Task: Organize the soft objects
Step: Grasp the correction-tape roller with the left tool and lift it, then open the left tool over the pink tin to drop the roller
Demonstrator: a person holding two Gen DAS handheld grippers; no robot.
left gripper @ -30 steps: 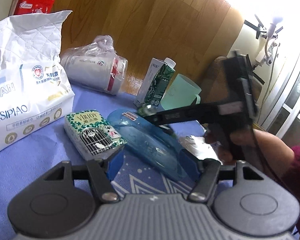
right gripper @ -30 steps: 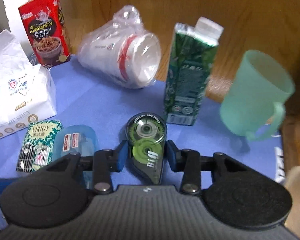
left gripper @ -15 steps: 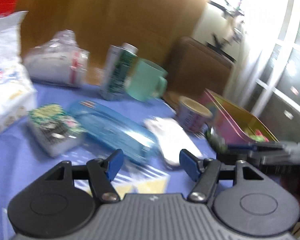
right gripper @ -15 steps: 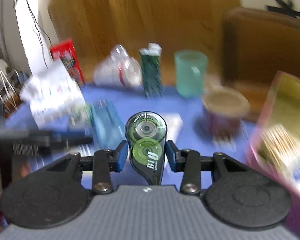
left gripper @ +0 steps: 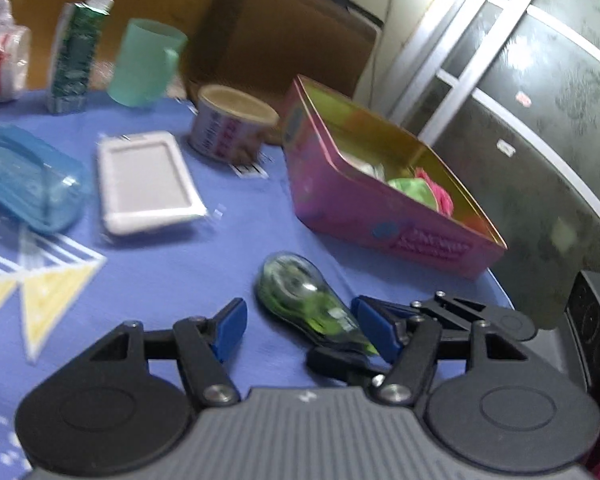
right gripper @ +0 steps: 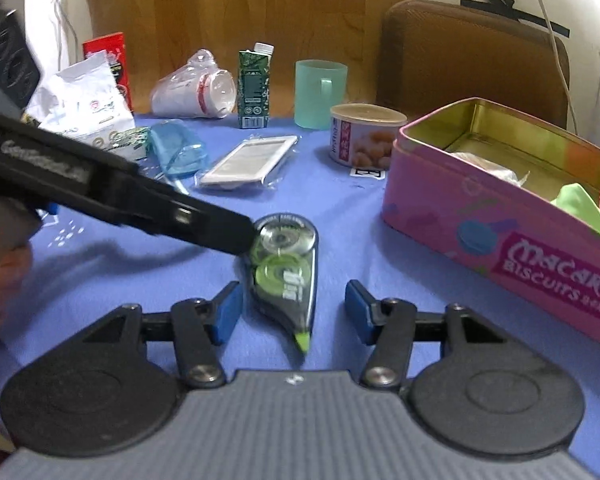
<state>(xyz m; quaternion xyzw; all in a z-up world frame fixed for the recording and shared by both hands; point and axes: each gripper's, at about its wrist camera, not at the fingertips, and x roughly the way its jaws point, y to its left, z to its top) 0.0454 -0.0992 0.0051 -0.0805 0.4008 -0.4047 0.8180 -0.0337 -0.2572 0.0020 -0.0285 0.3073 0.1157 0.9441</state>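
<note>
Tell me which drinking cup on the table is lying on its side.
The plastic-wrapped white cup stack lies on its side; the green mug beside the carton stands upright.

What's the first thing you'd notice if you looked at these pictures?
The green correction tape lying on the blue tablecloth, right between the open blue-tipped fingers of the right gripper, whose jaws have just been opening. Next, the bright pink biscuit tin to its right, lid off, with green and pink soft things inside. The left gripper reaches in from the left.
</note>
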